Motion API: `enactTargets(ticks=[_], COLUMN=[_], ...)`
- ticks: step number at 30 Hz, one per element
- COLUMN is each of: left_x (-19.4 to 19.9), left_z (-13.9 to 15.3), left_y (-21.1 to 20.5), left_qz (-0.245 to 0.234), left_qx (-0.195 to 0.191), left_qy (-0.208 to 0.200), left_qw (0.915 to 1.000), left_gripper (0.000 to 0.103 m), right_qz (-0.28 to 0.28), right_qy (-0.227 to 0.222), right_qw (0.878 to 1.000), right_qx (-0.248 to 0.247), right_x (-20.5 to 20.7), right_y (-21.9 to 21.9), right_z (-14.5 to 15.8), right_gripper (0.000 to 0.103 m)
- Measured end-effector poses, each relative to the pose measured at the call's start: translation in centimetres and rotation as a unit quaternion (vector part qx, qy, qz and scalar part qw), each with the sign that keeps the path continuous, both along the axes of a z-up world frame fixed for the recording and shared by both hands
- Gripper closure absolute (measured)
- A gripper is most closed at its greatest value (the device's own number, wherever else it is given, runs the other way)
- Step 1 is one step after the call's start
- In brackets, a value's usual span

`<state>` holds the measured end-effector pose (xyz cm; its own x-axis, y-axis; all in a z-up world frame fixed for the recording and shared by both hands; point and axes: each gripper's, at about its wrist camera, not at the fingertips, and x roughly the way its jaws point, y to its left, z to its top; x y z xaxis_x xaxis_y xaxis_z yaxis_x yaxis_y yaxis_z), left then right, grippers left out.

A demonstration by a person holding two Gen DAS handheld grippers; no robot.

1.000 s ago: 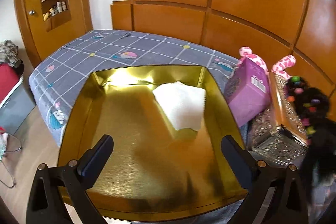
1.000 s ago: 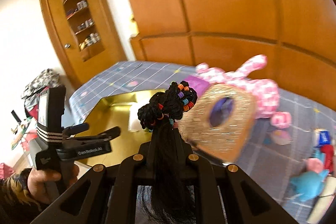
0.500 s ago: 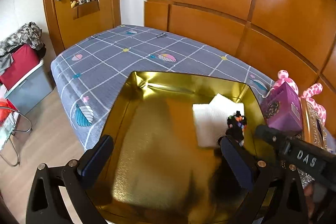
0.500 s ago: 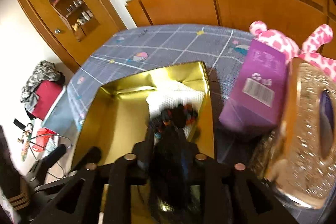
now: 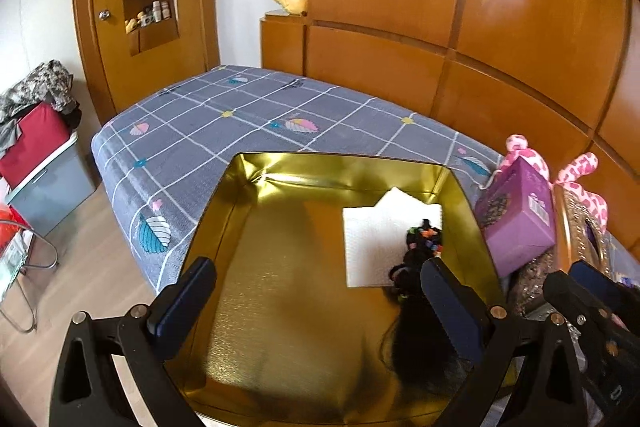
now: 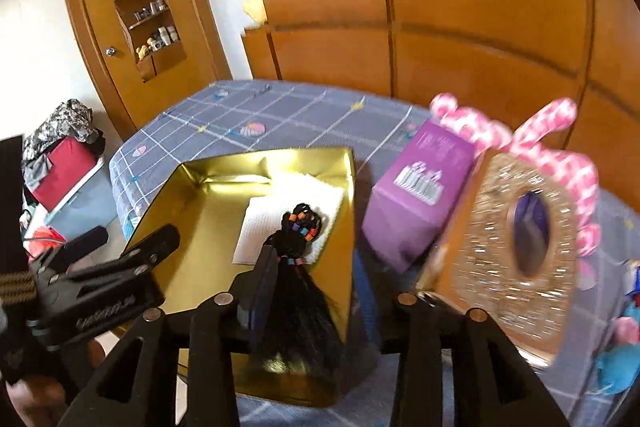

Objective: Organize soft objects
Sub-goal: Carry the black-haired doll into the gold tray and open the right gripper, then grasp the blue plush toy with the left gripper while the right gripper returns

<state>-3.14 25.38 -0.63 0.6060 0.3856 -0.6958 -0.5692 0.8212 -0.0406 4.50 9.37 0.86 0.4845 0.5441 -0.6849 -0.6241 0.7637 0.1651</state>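
Filling the room, a grey checked bed (image 5: 248,123) (wood panelling behind) carries a gold tray (image 5: 280,307). The hairpiece (image 6: 298,267) lies inside, seemingly loose between the right hand-held gripper (image 6: 316,283), whose jaws have just been opening; the left hand-held gripper (image 5: 316,291) gapes empty.

Glittery box (image 6: 516,247) and pink plush (image 6: 560,155) motion-blurred — plush partly hidden behind it.

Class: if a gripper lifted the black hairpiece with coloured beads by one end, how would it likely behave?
The hairpiece would probably droop: its loose strands fan out in the gold box. It looks light. The beaded braids might snag or slip.
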Motion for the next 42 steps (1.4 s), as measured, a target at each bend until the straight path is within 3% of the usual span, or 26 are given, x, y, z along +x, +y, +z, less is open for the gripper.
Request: enactTargets(ticks=[10, 26, 34, 39, 42], left_x=[-0.4, -0.5, 0.0, 0.8, 1.0], left_z=[0.4, 1.2, 1.8, 2.0, 2.0], left_y=[-2.8, -7.6, -11.9, -15.0, -17.3], left_qz=[-0.04, -0.123, -0.21, -0.261, -0.301], left_qx=[0.011, 0.023, 0.036, 0.041, 0.046], left_qy=[-0.001, -0.009, -0.019, -0.015, -0.011], left_qw=[0.9991, 0.9921, 0.9768, 0.9642, 0.9523], left_gripper=[0.0, 0.0, 0.0, 0.0, 0.0], right_qz=[-0.033, -0.139, -0.224, -0.296, -0.335], right_qy=[-0.055, -0.076, -0.088, -0.092, -0.094], right_qw=[0.998, 0.987, 0.969, 0.948, 0.934], right_qx=[-0.012, -0.028, -0.062, -0.075, -0.075], right_x=[-2.4, -1.1, 0.9, 2.0, 2.5], right_y=[-3.0, -12.6, -20.7, -27.2, -30.7], right_z=[1.3, 1.6, 1.4, 1.5, 1.4], right_gripper=[0.062, 0.062, 0.062, 0.062, 0.062])
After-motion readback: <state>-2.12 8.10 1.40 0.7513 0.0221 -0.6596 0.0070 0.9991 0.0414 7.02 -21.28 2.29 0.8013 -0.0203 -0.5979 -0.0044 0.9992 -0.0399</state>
